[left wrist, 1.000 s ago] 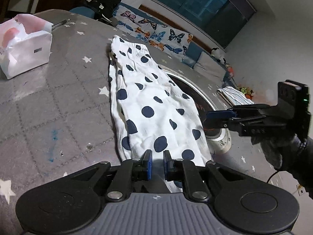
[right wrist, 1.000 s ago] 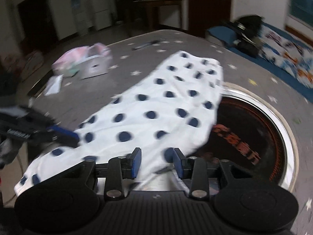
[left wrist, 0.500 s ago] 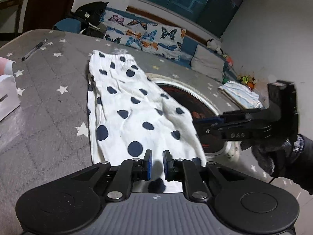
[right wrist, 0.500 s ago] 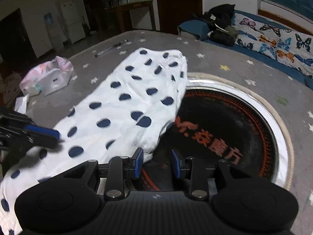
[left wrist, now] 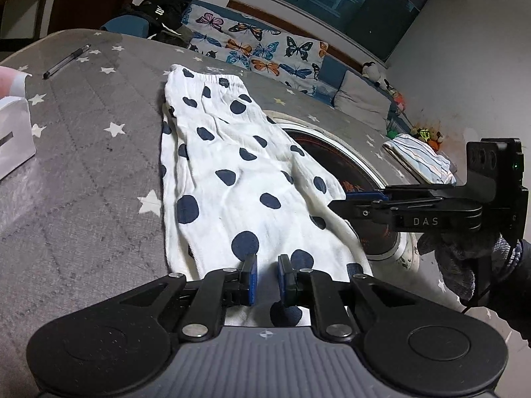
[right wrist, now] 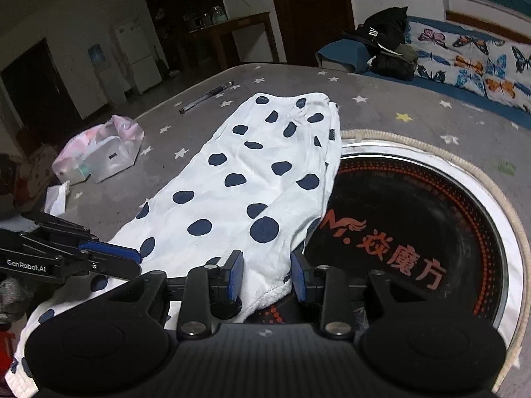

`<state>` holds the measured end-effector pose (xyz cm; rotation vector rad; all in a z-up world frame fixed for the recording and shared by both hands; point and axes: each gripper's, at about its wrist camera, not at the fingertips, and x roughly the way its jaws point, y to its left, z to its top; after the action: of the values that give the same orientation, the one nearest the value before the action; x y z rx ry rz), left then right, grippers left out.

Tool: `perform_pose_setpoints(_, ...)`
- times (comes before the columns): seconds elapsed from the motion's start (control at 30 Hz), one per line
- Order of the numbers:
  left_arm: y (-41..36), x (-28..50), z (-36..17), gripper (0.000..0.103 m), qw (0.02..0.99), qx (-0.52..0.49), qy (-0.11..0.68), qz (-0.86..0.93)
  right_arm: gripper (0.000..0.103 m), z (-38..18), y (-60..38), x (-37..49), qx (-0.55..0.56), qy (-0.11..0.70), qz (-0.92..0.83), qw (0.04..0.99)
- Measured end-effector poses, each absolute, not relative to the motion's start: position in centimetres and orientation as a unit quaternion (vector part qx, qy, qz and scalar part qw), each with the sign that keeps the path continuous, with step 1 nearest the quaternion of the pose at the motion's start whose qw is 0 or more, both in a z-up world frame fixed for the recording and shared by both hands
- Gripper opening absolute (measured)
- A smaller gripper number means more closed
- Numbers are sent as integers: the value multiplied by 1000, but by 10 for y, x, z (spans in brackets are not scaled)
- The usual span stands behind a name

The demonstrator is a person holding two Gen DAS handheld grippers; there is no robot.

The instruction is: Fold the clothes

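Note:
White trousers with dark blue dots (left wrist: 229, 172) lie stretched out on the grey star-patterned table (left wrist: 83, 152), waistband at the far end. They also show in the right wrist view (right wrist: 245, 179). My left gripper (left wrist: 267, 277) is over the near hem with its jaws a narrow gap apart and cloth between them. My right gripper (right wrist: 265, 275) is open, its jaws on either side of the trousers' right edge, over the black hotplate. The right gripper also shows from the side in the left wrist view (left wrist: 361, 199).
A round black inset hotplate (right wrist: 415, 232) with a steel rim sits right of the trousers. A tissue box (right wrist: 99, 159) and a pen (right wrist: 205, 97) lie on the left. A folded striped cloth (left wrist: 421, 162) lies far right. A butterfly-print sofa (left wrist: 265, 46) stands behind.
Both grippers have drawn back toward the near hem. The right gripper has shifted from the middle of the cloth to its right edge over the hotplate, and its jaws have opened wider.

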<state>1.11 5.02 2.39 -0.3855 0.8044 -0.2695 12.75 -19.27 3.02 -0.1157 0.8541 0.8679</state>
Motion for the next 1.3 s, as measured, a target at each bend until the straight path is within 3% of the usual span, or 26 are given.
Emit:
perform_pose_setpoints(0.03,50,11,24,15,893,-187,388,-130,32,29,-194,128,-51,403,411,816)
perform_pose_setpoints(0.17,51,12,24,15,893,-190,387,-129,8,26,-197,131,-35,411,419,809)
perform_pose_setpoints(0.27,52,12,23,15,893,-193,385,-130,5,34,-202,127,-47,398,410,819)
perform_pose_setpoints(0.63,53,10,21,15,895,-194,381,-131,4,40,-226,126,-83,387,354,847)
perform_pose_setpoints(0.93,53,9,22,16,896,-190,380,-129,8,48,-205,103,-86,360,412,832)
perform_pose_setpoints(1.3,63,1,29,18,900,-175,382,-114,8,34,-193,97,-156,384,397,819)
